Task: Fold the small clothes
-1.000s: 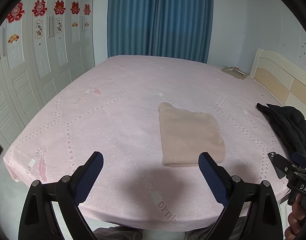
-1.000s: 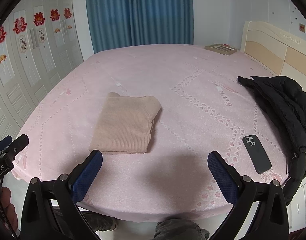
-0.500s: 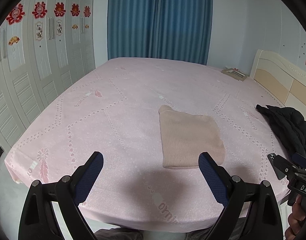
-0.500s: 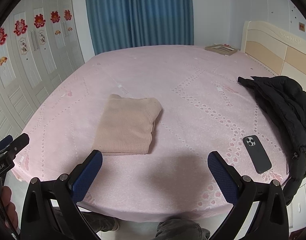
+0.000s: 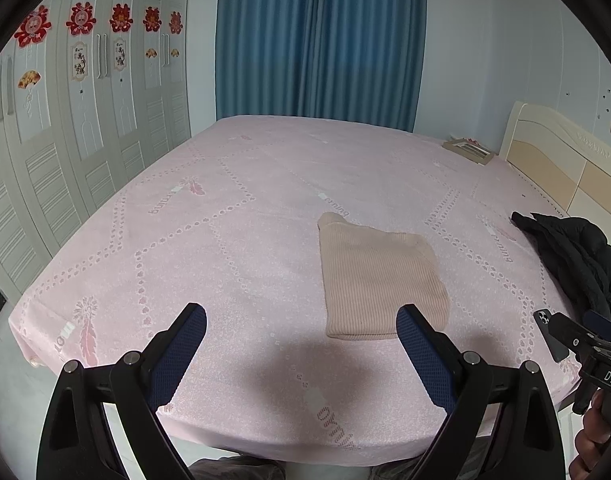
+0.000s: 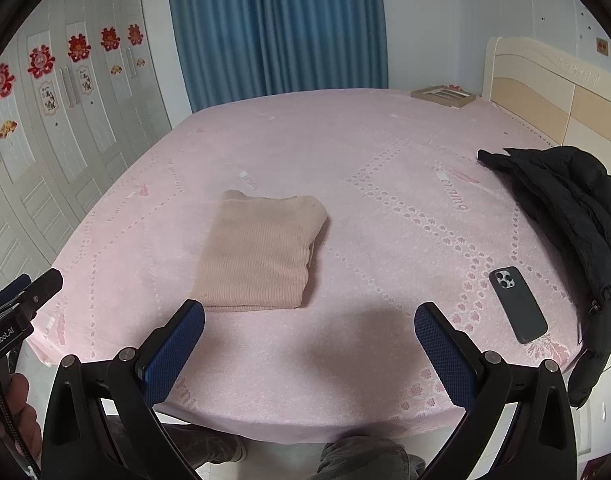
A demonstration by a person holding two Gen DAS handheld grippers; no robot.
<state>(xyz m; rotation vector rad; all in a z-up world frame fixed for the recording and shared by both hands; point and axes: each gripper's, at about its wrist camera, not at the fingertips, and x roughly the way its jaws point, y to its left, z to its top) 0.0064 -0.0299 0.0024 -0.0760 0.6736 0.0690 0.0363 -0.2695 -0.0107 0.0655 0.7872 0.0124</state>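
Note:
A beige ribbed knit garment (image 5: 379,276) lies folded into a neat rectangle on the pink bed (image 5: 233,240); it also shows in the right wrist view (image 6: 261,252). My left gripper (image 5: 301,316) is open and empty, held back above the bed's near edge, left of the garment's near end. My right gripper (image 6: 309,316) is open and empty, also held above the near edge, just right of the garment's near end. Neither touches the cloth.
A black jacket (image 6: 565,208) lies at the bed's right side, with a dark phone (image 6: 517,304) in front of it. A flat box (image 6: 443,96) lies at the far corner by the headboard (image 6: 545,88). Wardrobe doors (image 5: 45,152) stand at left.
Both grippers have pulled back and risen a little from the bed, so the garment looks slightly farther away. The garment has not moved.

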